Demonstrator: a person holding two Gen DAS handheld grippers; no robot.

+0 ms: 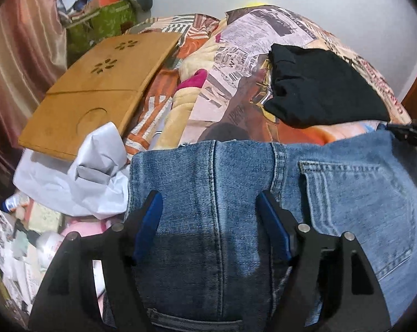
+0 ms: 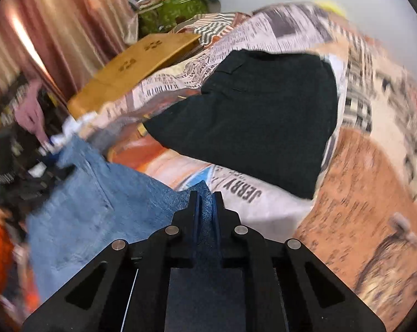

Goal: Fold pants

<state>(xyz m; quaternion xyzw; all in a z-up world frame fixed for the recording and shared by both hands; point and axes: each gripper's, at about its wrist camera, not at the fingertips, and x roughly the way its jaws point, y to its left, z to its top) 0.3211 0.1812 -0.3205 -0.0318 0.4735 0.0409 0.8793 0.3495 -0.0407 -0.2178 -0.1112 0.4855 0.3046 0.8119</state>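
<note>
Blue jeans (image 1: 222,179) lie folded on the bed, back pocket up at the right. My left gripper (image 1: 208,202) hangs over their left part, open wide, with the denim spread flat between its blue pads (image 1: 150,215) and nothing pinched. My right gripper (image 2: 207,196) is shut on a corner of the jeans (image 2: 92,202), the cloth squeezed between its pads. In the left wrist view the right gripper (image 1: 412,135) shows at the jeans' far right corner. The right wrist view, blurred, shows a hand with the left gripper (image 2: 28,160) at the jeans' left end.
A black folded garment (image 1: 319,88) (image 2: 258,116) lies just beyond the jeans on the newspaper-print bedspread (image 1: 244,41). A wooden lap board (image 1: 97,91) and crumpled white paper (image 1: 78,171) sit to the left. Clutter and a green box (image 1: 109,19) stand by the pink curtain (image 1: 15,41).
</note>
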